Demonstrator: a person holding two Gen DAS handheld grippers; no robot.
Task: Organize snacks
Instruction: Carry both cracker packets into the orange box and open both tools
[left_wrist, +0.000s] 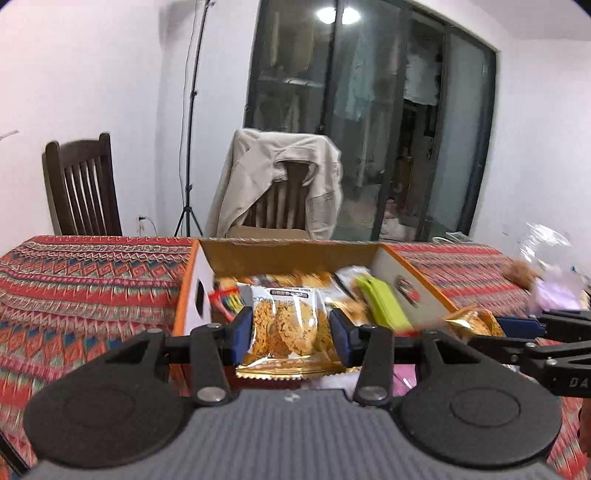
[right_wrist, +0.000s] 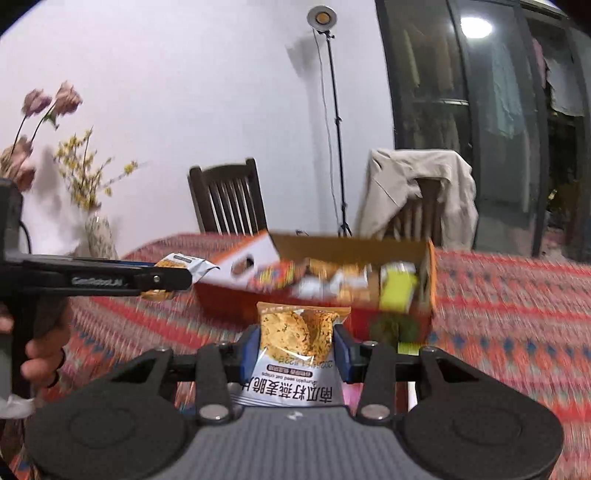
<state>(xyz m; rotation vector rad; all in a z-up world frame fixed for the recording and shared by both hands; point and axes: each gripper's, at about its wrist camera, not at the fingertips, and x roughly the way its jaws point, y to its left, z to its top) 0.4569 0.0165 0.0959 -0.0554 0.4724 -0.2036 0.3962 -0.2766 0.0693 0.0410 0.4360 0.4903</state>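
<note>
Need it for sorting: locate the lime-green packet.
The lime-green packet lies inside the open cardboard box, at its right end against the white side wall, beside the cookie packs.

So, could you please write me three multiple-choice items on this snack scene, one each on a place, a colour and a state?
1. Where does the open cardboard box stand?
A. on the patterned tablecloth
B. on a chair seat
C. on the floor

2. What colour is the flat packet at the right end of the box?
A. blue
B. lime green
C. black

3. What is the right gripper doing?
A. hanging open and empty
B. gripping the box wall
C. clamping a cookie packet

Answers:
1 A, since red patterned cloth spreads on both sides of the box.
2 B, as it shows bright lime green in both views.
3 C, since both blue pads press on the packet's sides.
</note>
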